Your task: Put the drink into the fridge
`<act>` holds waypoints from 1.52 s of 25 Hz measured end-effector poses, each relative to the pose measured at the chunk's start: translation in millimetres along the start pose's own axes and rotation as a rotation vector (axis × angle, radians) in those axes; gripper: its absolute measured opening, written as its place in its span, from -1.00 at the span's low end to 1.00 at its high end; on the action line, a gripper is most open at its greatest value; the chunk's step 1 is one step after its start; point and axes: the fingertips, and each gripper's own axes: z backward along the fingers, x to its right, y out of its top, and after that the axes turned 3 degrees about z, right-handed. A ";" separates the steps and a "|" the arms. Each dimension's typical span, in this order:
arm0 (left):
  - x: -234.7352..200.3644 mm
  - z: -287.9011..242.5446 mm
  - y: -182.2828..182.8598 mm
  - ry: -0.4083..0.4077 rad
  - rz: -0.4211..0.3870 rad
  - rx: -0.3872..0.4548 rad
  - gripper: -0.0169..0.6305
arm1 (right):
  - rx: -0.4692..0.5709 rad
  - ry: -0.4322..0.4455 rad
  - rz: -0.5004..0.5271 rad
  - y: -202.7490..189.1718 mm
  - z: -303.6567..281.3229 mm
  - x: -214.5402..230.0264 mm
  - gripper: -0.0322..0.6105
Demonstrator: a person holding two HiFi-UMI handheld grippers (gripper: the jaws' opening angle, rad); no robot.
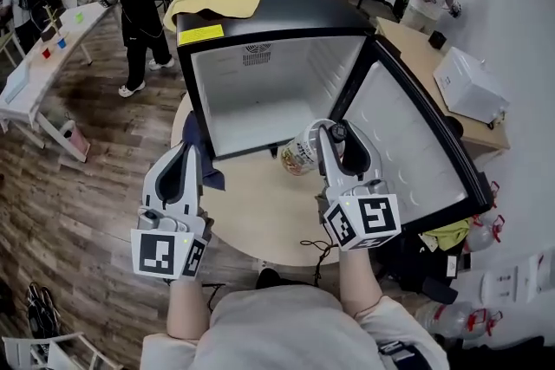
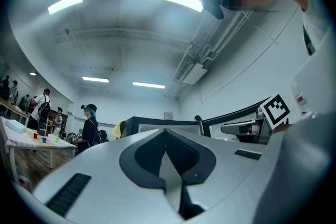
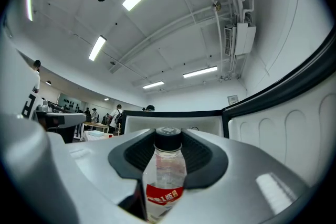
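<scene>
You're holding right tongs point(image 1: 333, 133) near level, gripping the clear black-capped plastic drink point(image 3: 164, 178); left tongs point(image 1: 192, 149) pinched closed, empty

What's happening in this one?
A person works two hand-held grippers at a small fridge on a round table. The right gripper is shut on a bottle, held just in front of the fridge's open compartment, which looks empty; the door stands wide. The left gripper is shut and empty. The bottle is not yet inside.
</scene>
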 end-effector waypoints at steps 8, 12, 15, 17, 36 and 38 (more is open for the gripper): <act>-20.3 -14.8 -12.1 0.057 -0.002 -0.026 -0.92 | -0.014 0.064 0.007 -12.6 -52.8 2.5 -0.40; -28.2 -21.9 -16.5 0.077 0.001 -0.034 -0.92 | -0.031 0.093 0.018 -22.5 -77.7 0.9 -0.40; -31.7 -27.1 -21.5 0.085 0.003 -0.043 -0.92 | -0.048 0.113 0.027 -33.9 -95.7 0.1 -0.40; -32.8 -30.3 -25.9 0.089 0.008 -0.051 -0.92 | -0.065 0.125 0.029 -44.2 -107.3 0.3 -0.40; -56.3 -36.1 -58.6 0.170 0.027 -0.136 -0.92 | -0.237 0.162 0.008 -142.6 -182.6 4.6 -0.40; -58.0 -34.3 -61.3 0.180 0.029 -0.146 -0.92 | -0.239 0.162 0.003 -147.4 -188.9 6.6 -0.40</act>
